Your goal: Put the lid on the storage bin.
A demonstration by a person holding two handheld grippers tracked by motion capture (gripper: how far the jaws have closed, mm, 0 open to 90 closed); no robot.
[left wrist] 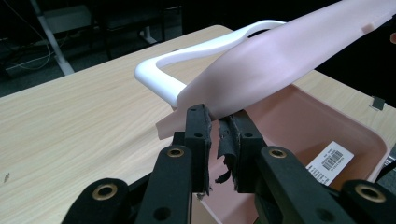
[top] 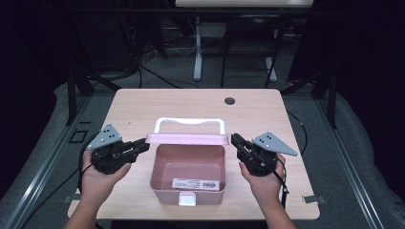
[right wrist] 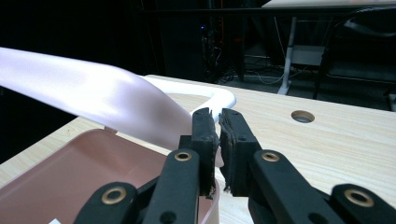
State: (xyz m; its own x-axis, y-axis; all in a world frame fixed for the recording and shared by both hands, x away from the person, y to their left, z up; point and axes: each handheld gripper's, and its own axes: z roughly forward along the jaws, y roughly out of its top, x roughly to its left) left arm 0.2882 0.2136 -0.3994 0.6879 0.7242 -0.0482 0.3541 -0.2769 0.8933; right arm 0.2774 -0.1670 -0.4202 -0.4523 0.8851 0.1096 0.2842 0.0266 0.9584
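The left gripper (top: 144, 144) has its jaws pinched nearly together on the left end of a pink lid (top: 187, 139); in the left gripper view the pads (left wrist: 200, 126) clamp the lid's corner edge. The right gripper (top: 235, 141) grips the lid's opposite end in the same narrow way, its pads (right wrist: 206, 129) closed on the thin pink rim.

The lid stands raised on its hinge over the far edge of a pink storage box (top: 187, 172), which sits near the middle of the light wooden table (top: 143, 105), toward the person's side. The lid's long axis runs left to right across the table, from one gripper to the other, and its white carrying handle (top: 189, 123) points away from the person, toward the far edge. The open box faces up, with a white barcode label (top: 196, 183) on its floor and a white latch (top: 186, 199) on the near wall.

A round cable hole (top: 229, 100) lies in the tabletop beyond the box, well apart from it. Past the table stand a white desk leg (top: 197, 47) and dark chair legs (top: 248, 52) on the grey floor.
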